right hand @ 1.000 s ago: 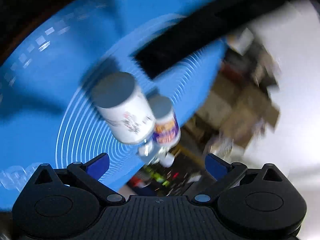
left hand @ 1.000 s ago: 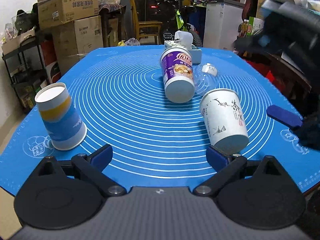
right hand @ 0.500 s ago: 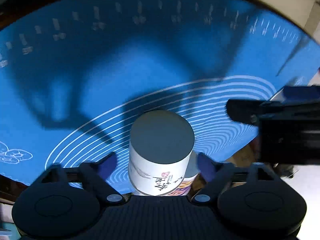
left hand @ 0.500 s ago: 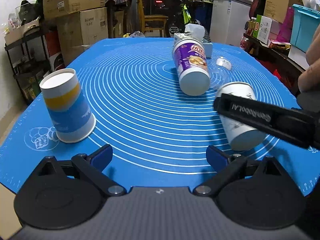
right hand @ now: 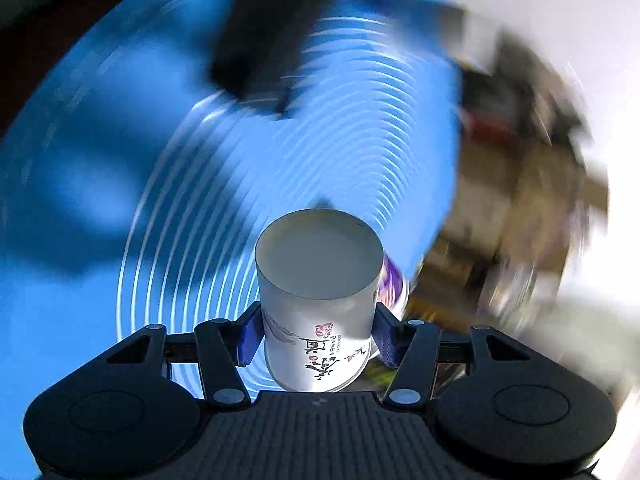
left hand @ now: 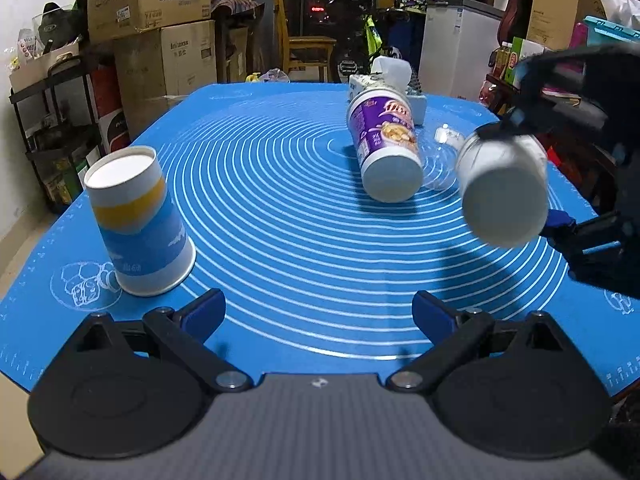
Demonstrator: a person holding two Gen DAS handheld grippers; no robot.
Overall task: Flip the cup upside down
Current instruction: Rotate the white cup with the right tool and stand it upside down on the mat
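Note:
My right gripper (right hand: 318, 336) is shut on a white paper cup with black calligraphy (right hand: 318, 300) and holds it in the air above the blue mat, tilted and blurred by motion. In the left wrist view that cup (left hand: 502, 192) hangs at the right with its flat base toward the camera, the right gripper (left hand: 516, 176) around it. My left gripper (left hand: 318, 312) is open and empty over the near edge of the mat (left hand: 280, 208).
A blue and yellow paper cup (left hand: 138, 220) stands base-up at the left. A purple printed cup (left hand: 384, 148) lies on its side mid-mat. A tissue box (left hand: 394, 80) sits at the far edge. Cardboard boxes (left hand: 160, 24) and a chair stand beyond.
My right gripper has closed on the white calligraphy cup, lifted it off the mat and is turning it. The left gripper has stayed open and barely moved.

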